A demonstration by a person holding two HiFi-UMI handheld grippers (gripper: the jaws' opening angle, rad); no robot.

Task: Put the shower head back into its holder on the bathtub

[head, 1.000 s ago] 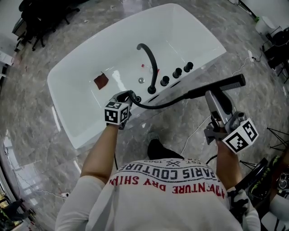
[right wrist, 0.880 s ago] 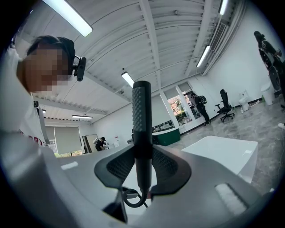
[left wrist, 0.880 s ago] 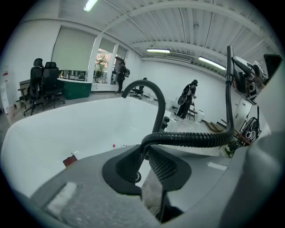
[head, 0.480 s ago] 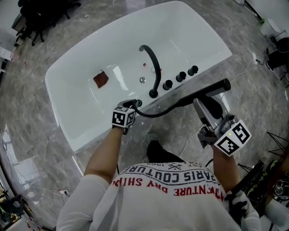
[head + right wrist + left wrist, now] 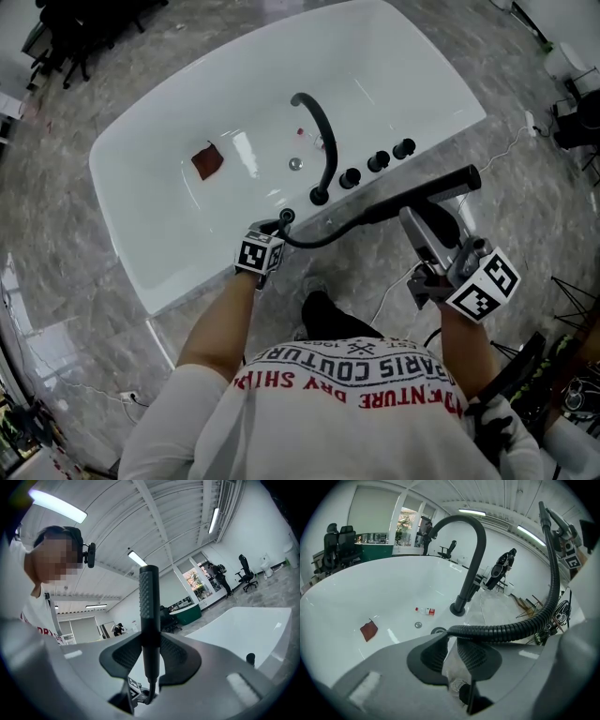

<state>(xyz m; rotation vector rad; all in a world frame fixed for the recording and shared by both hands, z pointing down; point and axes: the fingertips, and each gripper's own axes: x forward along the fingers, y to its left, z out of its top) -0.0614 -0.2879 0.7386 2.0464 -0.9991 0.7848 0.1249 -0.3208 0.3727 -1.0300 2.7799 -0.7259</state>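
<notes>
Right gripper (image 5: 150, 654) clamps the black stick-shaped shower head (image 5: 149, 602); left gripper (image 5: 452, 638) jaws, just opening, loosely straddle its black ribbed hose (image 5: 511, 629).

Grey marble floor (image 5: 84, 309) carries the white bathtub (image 5: 403, 66). Down on the tub's bottom lie a rust-red cloth (image 5: 207, 161) and a small bottle (image 5: 425, 611), the bottle nearer the drain (image 5: 295, 164).

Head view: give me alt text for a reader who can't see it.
Seen from above, a person stands at a white bathtub, the right gripper clamped on a black shower head held beside the tub. Its black hose curves to the left gripper at the tub's near rim, by a curved black faucet and three knobs.
</notes>
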